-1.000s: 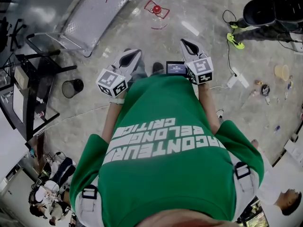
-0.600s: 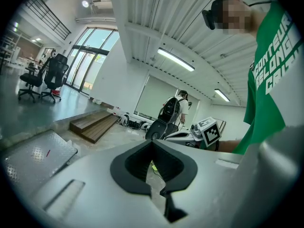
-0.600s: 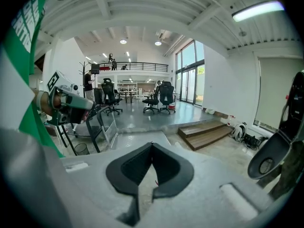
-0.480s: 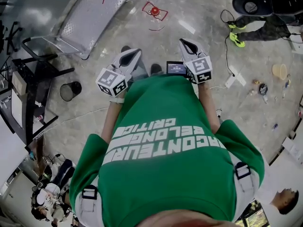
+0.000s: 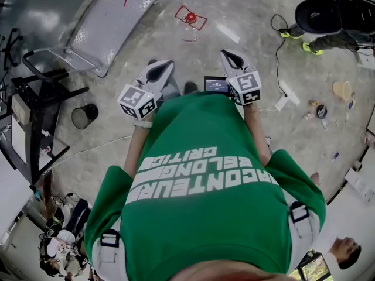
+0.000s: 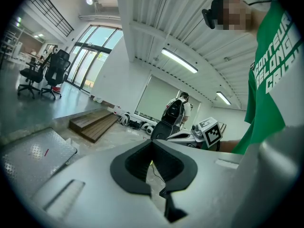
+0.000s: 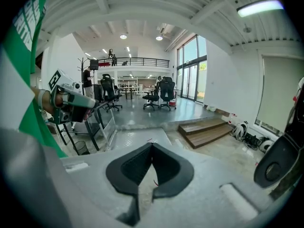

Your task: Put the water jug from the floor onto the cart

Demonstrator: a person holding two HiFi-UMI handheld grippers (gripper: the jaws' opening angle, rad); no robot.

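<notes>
Jaws pressed together and empty on our left gripper (image 5: 161,70) and right gripper (image 5: 229,59); what's probably the water jug (image 5: 190,17) sits at 12 o'clock, cart (image 5: 117,16) at 10.

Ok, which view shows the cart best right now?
The head view: the cart is seen from above, nearly whole. The left gripper view catches only one corner of it; the right gripper view shows it foreshortened, partly behind that gripper's jaws.
</notes>
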